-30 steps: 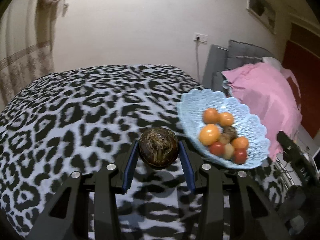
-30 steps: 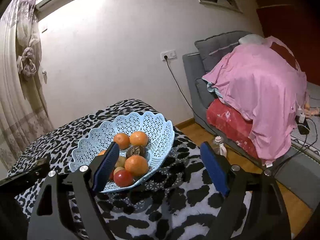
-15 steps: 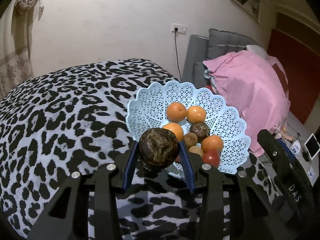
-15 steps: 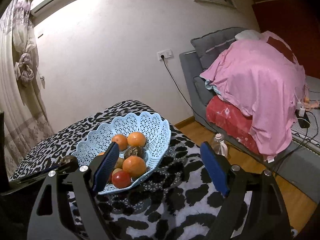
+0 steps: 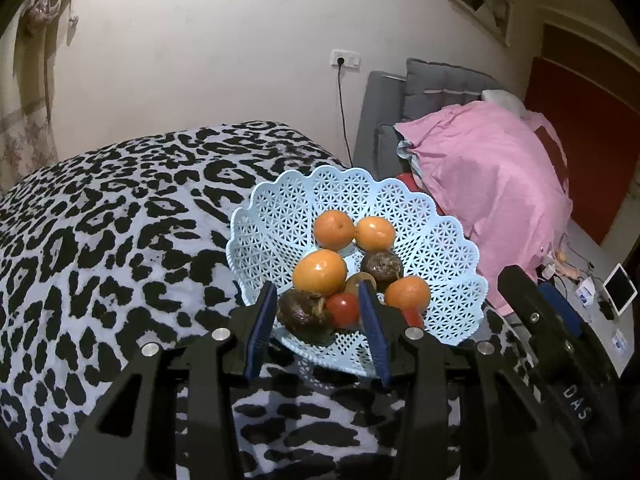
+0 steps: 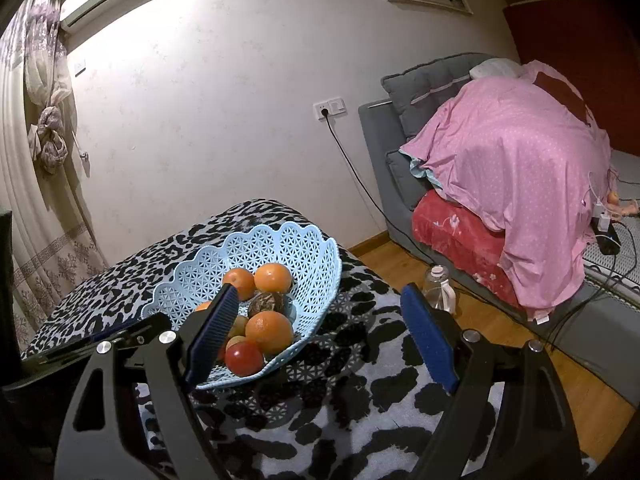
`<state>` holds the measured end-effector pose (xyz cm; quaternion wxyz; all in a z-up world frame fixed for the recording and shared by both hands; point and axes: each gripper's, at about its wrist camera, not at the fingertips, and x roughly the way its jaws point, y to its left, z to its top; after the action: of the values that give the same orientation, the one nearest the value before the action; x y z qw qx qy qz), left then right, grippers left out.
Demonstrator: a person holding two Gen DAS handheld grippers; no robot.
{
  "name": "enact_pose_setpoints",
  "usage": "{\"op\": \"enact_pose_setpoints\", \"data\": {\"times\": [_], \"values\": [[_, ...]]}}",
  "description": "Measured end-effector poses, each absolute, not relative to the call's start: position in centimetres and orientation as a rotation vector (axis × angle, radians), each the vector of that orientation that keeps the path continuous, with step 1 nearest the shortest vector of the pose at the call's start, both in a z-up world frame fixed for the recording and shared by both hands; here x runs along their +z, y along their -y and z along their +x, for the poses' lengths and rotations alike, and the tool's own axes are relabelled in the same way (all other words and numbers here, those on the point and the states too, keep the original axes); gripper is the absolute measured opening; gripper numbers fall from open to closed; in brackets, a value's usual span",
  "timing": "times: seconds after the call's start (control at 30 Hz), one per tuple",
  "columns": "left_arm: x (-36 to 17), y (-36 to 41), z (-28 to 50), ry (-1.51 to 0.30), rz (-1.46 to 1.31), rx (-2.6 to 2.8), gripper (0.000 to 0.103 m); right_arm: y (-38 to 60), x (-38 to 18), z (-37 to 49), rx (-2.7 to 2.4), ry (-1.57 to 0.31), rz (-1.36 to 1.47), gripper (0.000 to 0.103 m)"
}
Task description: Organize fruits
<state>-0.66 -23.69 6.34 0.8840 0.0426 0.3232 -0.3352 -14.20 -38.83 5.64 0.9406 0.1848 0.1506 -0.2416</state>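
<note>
A light blue lattice basket [image 5: 280, 200] [image 6: 304, 248] stands on the leopard-print cover and holds several oranges [image 5: 319, 272], a red tomato [image 5: 343, 307] and a dark brown fruit [image 5: 382, 266]. A second dark brown round fruit [image 5: 304, 314] lies at the basket's near edge, between the jaws of my left gripper [image 5: 317, 288]. The jaws are opening and the blue pads stand clear of the fruit. My right gripper [image 6: 320, 292] is open and holds nothing, with the basket just behind its left finger [image 6: 212, 328].
The leopard-print cover [image 5: 120, 220] stretches left and back from the basket. On the right are a grey sofa under a pink sheet [image 6: 512, 168], a plastic bottle [image 6: 440, 294] on the wood floor, and cables with chargers [image 6: 604, 224].
My left gripper carried the dark fruit from over the cover to the basket. The fruit has left the pads and now lies in the basket, and the jaws are wider. The right gripper kept still.
</note>
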Motion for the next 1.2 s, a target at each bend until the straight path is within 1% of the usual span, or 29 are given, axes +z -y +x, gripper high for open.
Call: {"op": "enact_pose_setpoints", "data": {"times": [0.07,0.13,0.63,0.7,0.73,0.8,0.83,0.87,1.0,1.07,1.2], "values": [[6.3,23.4,-0.5,-0.676,0.076,-0.693,0.057,38.8,5.6,-14.2,-0.493,-0.308,0.377,0.084],[6.5,23.0,-0.4,-0.674,0.062,-0.681,0.065,38.8,5.6,-14.2,-0.494,-0.306,0.377,0.084],[6.4,18.6,1.2,-0.686,-0.024,-0.592,0.066,38.8,5.5,-14.1,-0.495,-0.306,0.379,0.084],[6.2,18.3,1.1,-0.677,-0.009,-0.566,0.074,38.8,5.5,-14.1,-0.494,-0.306,0.380,0.085],[6.1,18.3,0.9,-0.667,0.004,-0.548,0.079,38.7,5.5,-14.1,-0.492,-0.307,0.381,0.088],[5.8,18.0,0.5,-0.647,0.035,-0.513,0.080,38.7,5.5,-14.2,-0.488,-0.301,0.386,0.093],[5.7,17.9,0.4,-0.645,0.046,-0.503,0.083,38.7,5.4,-14.1,-0.487,-0.301,0.389,0.093],[5.6,17.8,0.2,-0.645,0.053,-0.497,0.089,38.8,5.4,-14.1,-0.484,-0.303,0.395,0.093],[5.2,17.4,-0.4,-0.634,0.074,-0.468,0.091,39.5,5.0,-14.1,-0.483,-0.312,0.445,0.094],[5.1,17.3,-0.7,-0.629,0.084,-0.460,0.094,39.6,4.9,-14.0,-0.480,-0.317,0.455,0.094],[5.1,17.0,-1.2,-0.608,0.098,-0.433,0.098,39.0,4.9,-13.6,-0.447,-0.328,0.432,0.098]]}}
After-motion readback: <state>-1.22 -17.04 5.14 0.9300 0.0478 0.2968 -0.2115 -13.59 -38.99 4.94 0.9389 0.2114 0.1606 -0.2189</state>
